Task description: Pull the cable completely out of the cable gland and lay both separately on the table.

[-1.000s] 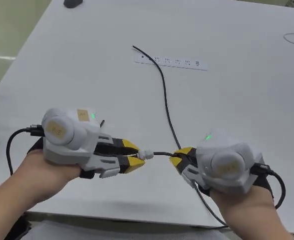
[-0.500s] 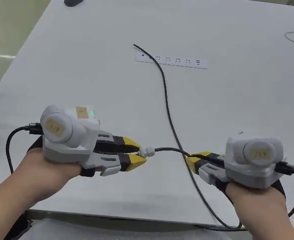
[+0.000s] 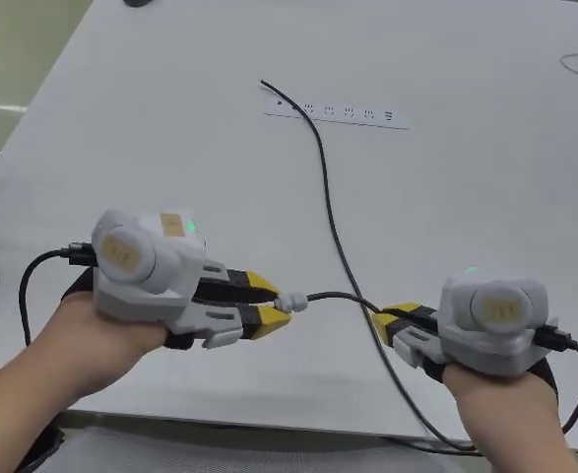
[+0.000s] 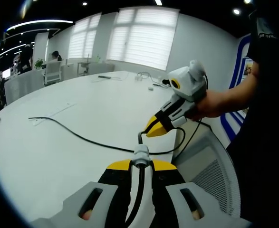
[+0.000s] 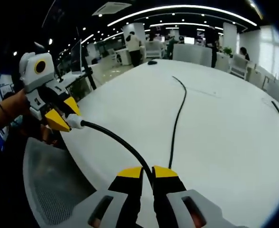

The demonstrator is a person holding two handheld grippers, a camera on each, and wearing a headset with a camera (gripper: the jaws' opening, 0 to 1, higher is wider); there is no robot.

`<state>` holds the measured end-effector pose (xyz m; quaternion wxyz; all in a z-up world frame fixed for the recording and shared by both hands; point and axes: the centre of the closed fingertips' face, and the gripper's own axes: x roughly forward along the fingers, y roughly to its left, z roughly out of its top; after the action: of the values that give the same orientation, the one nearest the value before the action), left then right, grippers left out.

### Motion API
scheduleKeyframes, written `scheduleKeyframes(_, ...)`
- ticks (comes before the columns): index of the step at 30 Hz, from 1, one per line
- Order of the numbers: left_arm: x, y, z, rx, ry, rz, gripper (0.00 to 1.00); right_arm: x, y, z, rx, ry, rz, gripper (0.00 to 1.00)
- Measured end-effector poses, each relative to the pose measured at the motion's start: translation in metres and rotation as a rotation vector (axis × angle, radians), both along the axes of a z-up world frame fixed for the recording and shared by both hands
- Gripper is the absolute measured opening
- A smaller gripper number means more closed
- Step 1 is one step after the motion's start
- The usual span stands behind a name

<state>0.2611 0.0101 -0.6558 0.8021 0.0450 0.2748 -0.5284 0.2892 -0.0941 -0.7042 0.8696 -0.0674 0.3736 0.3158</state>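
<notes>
1. Your jaws on the left gripper are shut tight on the cable gland.
2. Your jaws on the right gripper are shut tight on the black cable, a little way to the right of the gland.
3. The gland hangs in the air, and the worktop lies under it.
4. The cable comes out of the gland's right end. That short bit lies sideways and points at your right gripper.
5. I think the cable is not out yet. The pull should go straight to the right, away from the gland, while your left gripper keeps the gland in place.
6. The rest of the cable runs far away from the gland, across the worktop.
7. The gland is small, white and round, and it looks like hard plastic. The cable is thin, smooth and bendy. The worktop is flat and pale.
</notes>
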Motion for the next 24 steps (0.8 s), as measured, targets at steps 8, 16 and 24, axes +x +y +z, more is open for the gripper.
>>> scheduleKeyframes(8,0.002,0.002,0.0,0.001,0.002,0.01,0.15,0.003,0.003,0.005,-0.018,-0.04,0.031,0.04)
scheduleKeyframes(16,0.0,0.003,0.0,0.003,0.001,0.006,0.15,0.0,0.013,0.021,0.034,-0.102,0.107,0.09)
scheduleKeyframes(24,-0.002,0.002,0.002,-0.002,0.002,0.002,0.15,-0.001,0.038,0.042,-0.062,-0.222,0.293,0.19)
